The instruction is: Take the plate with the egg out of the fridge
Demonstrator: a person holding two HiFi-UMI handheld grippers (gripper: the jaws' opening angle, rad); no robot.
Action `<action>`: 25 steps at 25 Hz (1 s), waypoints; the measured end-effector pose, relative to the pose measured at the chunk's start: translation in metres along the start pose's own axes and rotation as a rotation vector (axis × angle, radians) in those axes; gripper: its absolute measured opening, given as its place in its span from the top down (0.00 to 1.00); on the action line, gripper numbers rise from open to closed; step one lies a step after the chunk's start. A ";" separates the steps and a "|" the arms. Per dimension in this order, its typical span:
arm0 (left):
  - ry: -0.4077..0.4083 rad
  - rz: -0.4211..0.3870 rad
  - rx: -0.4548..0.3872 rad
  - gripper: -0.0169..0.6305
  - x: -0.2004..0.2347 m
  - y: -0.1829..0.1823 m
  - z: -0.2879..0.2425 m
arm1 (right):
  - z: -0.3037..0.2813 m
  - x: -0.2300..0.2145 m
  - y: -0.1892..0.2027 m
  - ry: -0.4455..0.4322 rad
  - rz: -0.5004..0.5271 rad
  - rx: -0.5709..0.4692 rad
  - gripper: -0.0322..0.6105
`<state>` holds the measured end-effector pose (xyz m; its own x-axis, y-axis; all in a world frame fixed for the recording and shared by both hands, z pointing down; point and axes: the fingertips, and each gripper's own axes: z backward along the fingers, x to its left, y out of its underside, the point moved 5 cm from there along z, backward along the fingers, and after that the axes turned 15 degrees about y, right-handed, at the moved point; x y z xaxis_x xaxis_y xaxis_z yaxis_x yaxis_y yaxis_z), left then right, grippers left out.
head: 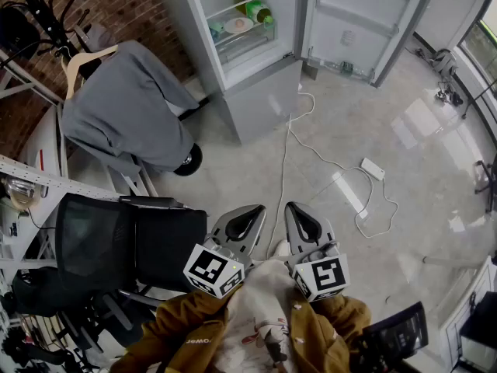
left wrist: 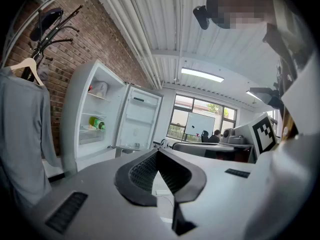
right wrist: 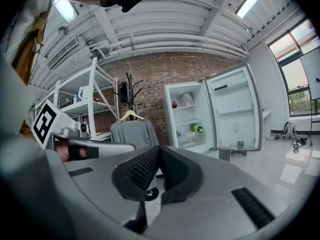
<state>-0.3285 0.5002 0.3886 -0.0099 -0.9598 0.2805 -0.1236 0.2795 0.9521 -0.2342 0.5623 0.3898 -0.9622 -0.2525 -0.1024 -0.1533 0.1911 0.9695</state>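
Note:
The white fridge stands open across the floor at the top of the head view. On its middle shelf lies a pale plate with the egg, next to a green bottle. My left gripper and right gripper are held side by side close to the person's body, far from the fridge. Both are shut with nothing between the jaws. The left gripper view has the fridge far off at the left. The right gripper view shows the fridge and the green bottle past the closed gripper.
The fridge door swings open to the right. A grey garment on a hanger hangs at the left, with a black office chair below it. A white cable and power strip lie on the floor between me and the fridge.

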 end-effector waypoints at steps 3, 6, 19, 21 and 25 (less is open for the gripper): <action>-0.011 0.008 -0.008 0.98 -0.001 0.001 -0.006 | 0.002 -0.011 0.000 0.001 0.004 -0.004 0.94; -0.019 0.012 -0.012 0.98 -0.004 0.004 -0.017 | 0.004 -0.021 0.001 -0.025 -0.030 -0.011 0.94; -0.004 0.063 0.048 0.98 0.000 0.021 -0.051 | -0.001 -0.064 0.032 0.002 -0.116 0.033 0.94; -0.009 0.077 0.049 0.98 0.012 0.021 -0.054 | -0.014 -0.064 0.030 0.009 -0.093 0.033 0.94; 0.002 0.082 0.040 0.98 0.052 0.013 -0.069 | -0.055 -0.066 0.015 0.007 -0.067 0.001 0.94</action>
<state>-0.2621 0.4558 0.4236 -0.0195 -0.9335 0.3581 -0.1624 0.3563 0.9201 -0.1608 0.5300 0.4237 -0.9480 -0.2714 -0.1660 -0.2180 0.1741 0.9603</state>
